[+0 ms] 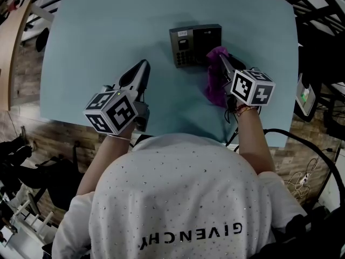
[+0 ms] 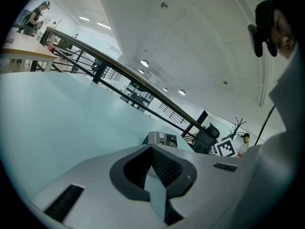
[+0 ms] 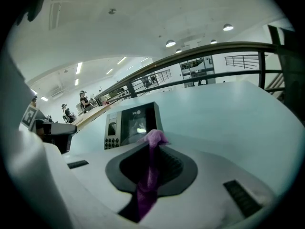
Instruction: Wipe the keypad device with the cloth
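R gripper (image 1: 221, 56) jaws clenched on cloth (image 1: 215, 82), 3 o'clock of keypad device (image 1: 190, 43); L gripper (image 1: 142, 67) clenched, empty. Unbraced device may skid.

Bright, even overhead light is given by ceiling lamps (image 3: 170, 43), seen as small glaring spots in both gripper views. The bench (image 1: 108, 47) is lit flat and pale; only faint soft shadows are cast round the keypad device (image 1: 195, 45). The head view's corners are darkened and bent. Both gripper views are heavily fisheye-warped and black-vignetted, with railings (image 2: 119, 69) curved. The cloth (image 3: 151, 175) clamped in the right claw (image 3: 153, 141) is rendered soft at close range; distant people (image 3: 84, 99) are blurred.
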